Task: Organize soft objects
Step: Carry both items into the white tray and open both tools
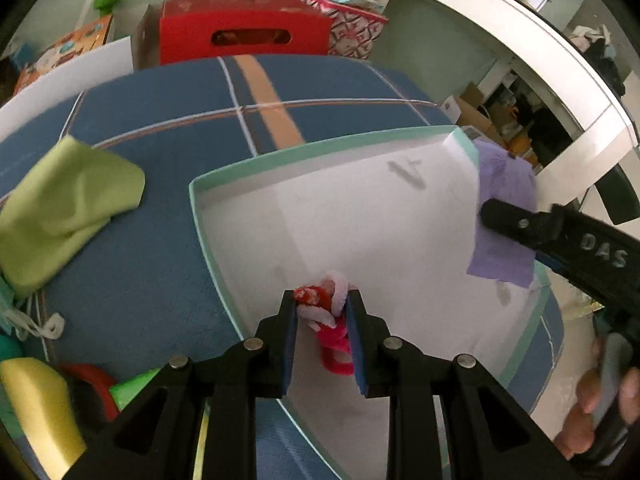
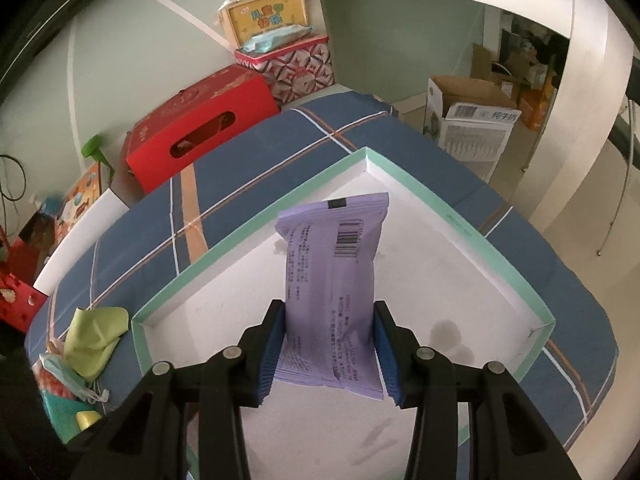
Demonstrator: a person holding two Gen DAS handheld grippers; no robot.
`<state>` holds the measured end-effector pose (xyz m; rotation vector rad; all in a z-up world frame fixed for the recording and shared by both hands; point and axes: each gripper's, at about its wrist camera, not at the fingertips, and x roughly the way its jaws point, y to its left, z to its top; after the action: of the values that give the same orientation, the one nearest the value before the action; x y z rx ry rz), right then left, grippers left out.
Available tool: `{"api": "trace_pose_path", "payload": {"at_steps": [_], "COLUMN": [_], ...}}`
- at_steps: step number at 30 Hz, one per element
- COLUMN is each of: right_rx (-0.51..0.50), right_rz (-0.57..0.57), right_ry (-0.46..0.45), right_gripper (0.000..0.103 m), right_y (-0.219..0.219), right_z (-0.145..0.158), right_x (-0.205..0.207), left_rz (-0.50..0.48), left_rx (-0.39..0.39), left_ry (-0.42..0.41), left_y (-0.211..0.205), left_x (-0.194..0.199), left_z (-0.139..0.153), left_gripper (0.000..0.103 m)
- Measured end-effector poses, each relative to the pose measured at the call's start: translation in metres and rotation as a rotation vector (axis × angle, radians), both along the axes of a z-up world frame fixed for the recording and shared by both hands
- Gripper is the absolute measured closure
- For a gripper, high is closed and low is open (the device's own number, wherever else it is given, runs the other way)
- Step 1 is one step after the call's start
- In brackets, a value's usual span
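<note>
Left wrist view, item one: a bundle of fuzzy hair ties (image 1: 326, 322), pink, white and red, number not countable, clenched between my left gripper (image 1: 323, 334) pads and hanging over the near part of the tray.

Item two: one purple soft packet (image 2: 334, 292), printed with a barcode, pinched across its width by my right gripper (image 2: 328, 354) and held over the tray's middle. From the left wrist view the same packet shows at the tray's right edge with the right gripper's black finger across it.

Item three: one shallow white tray with a mint-green rim (image 2: 432, 204). Its floor shows only a few faint stains; I see nothing resting in it yet.

Progress, as I judge it: two soft things are carried and poised over the tray, neither set down. Releasing both is the step in hand.

Left to collect, on the blue plaid cloth (image 2: 248, 152): one lime-green cloth (image 1: 64, 200) beside the tray, well apart from it, and one face mask (image 2: 68, 378) with white loops near it. A yellow sponge-like block (image 1: 38, 412) lies at the left edge; whether it counts I cannot tell.

Surroundings: one red cardboard box (image 1: 240, 28) with a handle slot, behind the cloth.
</note>
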<state>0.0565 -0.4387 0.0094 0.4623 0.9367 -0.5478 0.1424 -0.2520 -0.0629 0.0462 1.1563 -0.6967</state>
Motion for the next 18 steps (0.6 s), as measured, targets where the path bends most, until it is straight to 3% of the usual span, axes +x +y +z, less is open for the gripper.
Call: {"api": "trace_pose_path", "payload": {"at_steps": [18], "right_rx": [0.04], "right_rz": [0.037], "right_ry": [0.022], "right_gripper": [0.056], "right_y": [0.001], "right_z": [-0.014], "right_x": [0.008], "left_rz": [0.044], "left_rx": [0.086], "left_ry": [-0.04], "left_y": [0.012], "left_x": [0.036], "left_z": [0.004], "left_gripper": [0.076]}}
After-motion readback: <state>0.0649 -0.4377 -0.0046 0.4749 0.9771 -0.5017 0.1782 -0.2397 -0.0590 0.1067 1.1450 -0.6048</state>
